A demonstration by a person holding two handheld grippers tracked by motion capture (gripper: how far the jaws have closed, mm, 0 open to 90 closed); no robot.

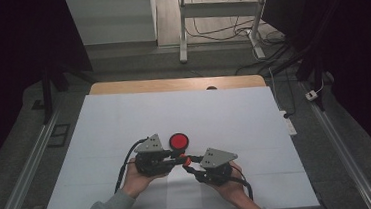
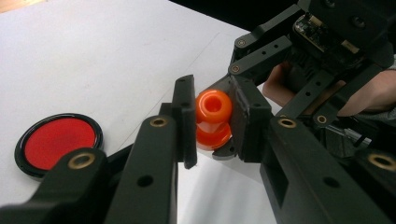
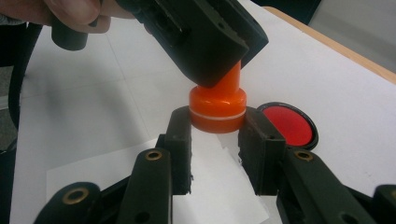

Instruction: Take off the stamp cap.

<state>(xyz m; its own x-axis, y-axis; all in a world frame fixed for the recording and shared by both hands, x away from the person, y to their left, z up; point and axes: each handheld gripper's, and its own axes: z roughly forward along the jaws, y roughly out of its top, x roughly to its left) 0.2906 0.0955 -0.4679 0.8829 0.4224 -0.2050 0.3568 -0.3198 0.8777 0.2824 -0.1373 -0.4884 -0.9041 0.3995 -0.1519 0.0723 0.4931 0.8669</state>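
L gripper [image 2: 212,123] clamps narrow top of small glossy orange plastic stamp-shaped piece [image 2: 213,119]; R gripper [image 3: 215,135] clamps its wider banded base. Piece is held above white table sheet [image 1: 124,119], betw. both hands. Round red disc w/ black rim [image 1: 179,141] lies on sheet just beyond piece.

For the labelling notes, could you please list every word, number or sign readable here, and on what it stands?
None: no readable text anywhere.
Orange piece held between the left gripper and the right gripper: a plain pale ring, no lettering.
Red disc with black rim: blank.
White table cover: blank.
Grey plates on the grippers: small dark dots, no writing.
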